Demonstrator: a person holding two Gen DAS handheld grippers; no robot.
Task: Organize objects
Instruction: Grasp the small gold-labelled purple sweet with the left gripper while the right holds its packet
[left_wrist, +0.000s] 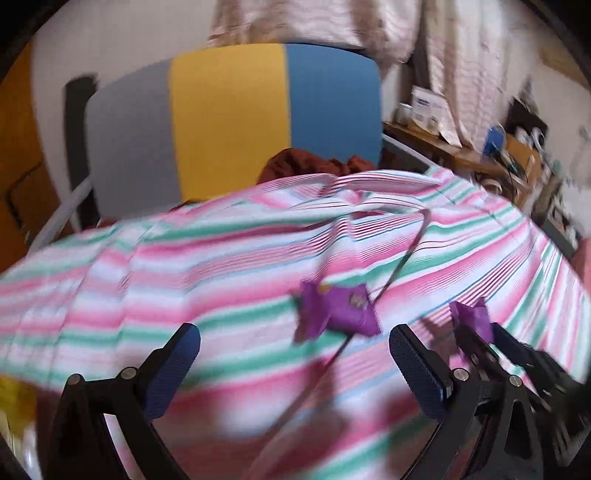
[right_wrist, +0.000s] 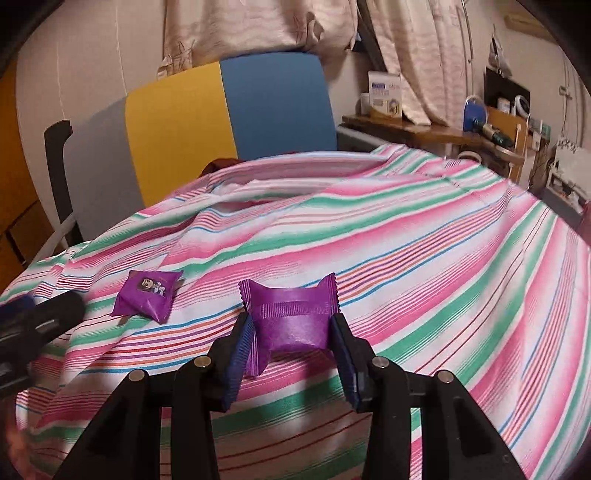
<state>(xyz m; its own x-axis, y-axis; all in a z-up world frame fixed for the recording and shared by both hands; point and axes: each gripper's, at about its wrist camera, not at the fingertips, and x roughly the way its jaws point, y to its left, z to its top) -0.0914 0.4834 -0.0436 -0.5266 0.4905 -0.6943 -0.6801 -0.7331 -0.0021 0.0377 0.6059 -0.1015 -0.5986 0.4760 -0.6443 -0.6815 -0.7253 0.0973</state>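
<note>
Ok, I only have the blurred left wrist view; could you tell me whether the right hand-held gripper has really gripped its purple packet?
Observer: Yes, the right hand-held gripper is shut on a purple packet, pinched from both sides with the sealed seam facing the camera.
Operator: Thank you, and which face of the other packet is up?
Observer: The loose purple packet lies printed side up on the striped cloth, with nothing gripping it.
</note>
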